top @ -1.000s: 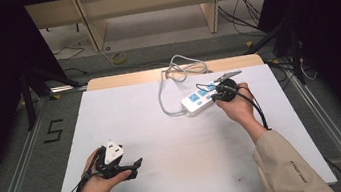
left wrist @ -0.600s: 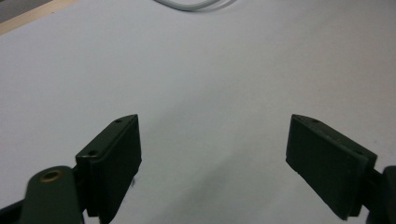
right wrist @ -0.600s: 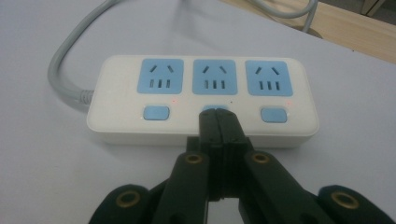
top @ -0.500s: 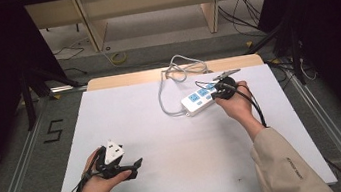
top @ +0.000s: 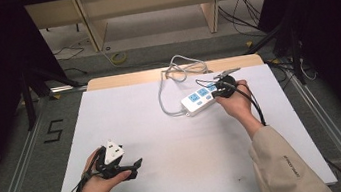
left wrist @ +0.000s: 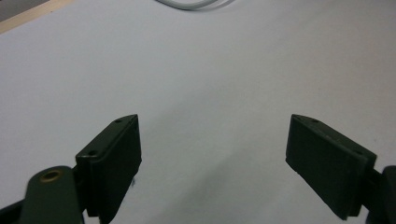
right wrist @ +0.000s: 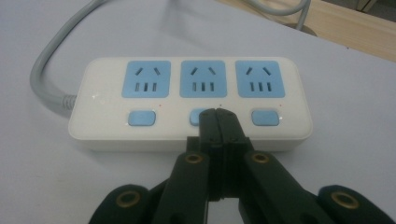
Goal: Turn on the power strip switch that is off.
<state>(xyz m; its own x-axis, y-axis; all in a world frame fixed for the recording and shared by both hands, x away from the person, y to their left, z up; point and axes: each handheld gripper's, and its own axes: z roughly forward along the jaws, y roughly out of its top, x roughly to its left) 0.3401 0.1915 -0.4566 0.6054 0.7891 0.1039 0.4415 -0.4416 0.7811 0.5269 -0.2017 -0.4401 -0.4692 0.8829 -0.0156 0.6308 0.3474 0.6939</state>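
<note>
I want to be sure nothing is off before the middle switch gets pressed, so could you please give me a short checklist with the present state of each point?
1. Right gripper jaws shut together, forming one pressing tip: ok.
2. Tip lined up over the middle blue rectangular button of the white three-socket power strip: ok.
3. Tip actually touching that button: cannot tell.
4. Strip lying flat on the white table, sockets up: ok.
5. Grey cable clear of the buttons, leaving from the strip's end: ok.
6. Left gripper open, holding nothing, apart from the strip: ok.
</note>
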